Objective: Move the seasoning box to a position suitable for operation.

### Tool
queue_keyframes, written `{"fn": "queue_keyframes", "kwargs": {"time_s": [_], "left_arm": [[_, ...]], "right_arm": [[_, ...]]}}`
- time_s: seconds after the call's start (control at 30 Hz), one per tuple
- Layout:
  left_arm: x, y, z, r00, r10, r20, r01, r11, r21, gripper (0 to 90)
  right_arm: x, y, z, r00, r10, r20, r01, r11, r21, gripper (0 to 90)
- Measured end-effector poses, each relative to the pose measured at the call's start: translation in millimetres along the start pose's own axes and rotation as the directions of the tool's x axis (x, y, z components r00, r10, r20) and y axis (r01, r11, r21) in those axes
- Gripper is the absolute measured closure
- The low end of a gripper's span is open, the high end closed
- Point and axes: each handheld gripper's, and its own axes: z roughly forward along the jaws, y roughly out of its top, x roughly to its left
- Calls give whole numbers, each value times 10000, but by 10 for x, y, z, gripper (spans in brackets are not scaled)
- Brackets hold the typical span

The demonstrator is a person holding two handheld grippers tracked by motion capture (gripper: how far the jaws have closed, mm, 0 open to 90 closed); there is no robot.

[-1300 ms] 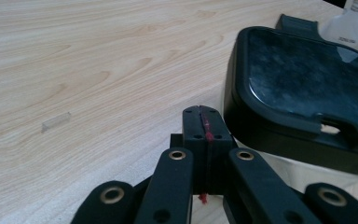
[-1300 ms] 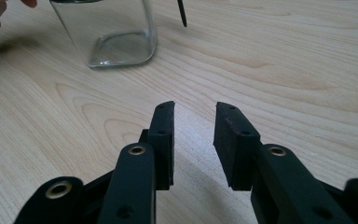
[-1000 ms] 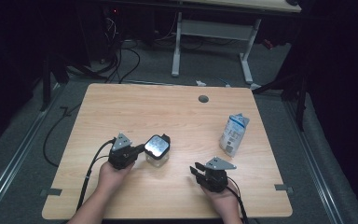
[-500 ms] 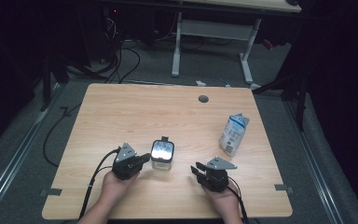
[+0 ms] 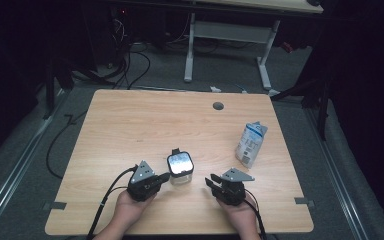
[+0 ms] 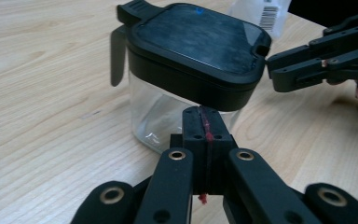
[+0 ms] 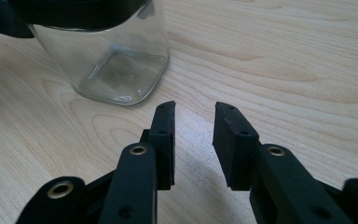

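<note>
At the lower left of the high view, the left tongs (image 5: 164, 177) are clenched shut on nothing, their tips just beside the jar (image 5: 180, 168), low on its glass wall. The jar (clear glass, black lid closed) stands upright on the worktop (image 5: 130, 125), low and centre in the frame. To its right the right tongs (image 5: 211, 181) sit parted and empty, pointing at the jar but apart from it. Farther right, at mid-height, a small carton (image 5: 251, 144) stands by the worktop's edge.
</note>
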Motion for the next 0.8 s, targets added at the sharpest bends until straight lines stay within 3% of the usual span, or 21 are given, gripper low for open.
{"fn": "queue_keyframes", "kwargs": {"time_s": [0.8], "left_arm": [[-242, 56, 170, 9982, 311, 504, -313, 9995, 34, 897]], "right_arm": [[-16, -3, -7, 10000, 62, 4, -62, 10000, -3, 685]]}}
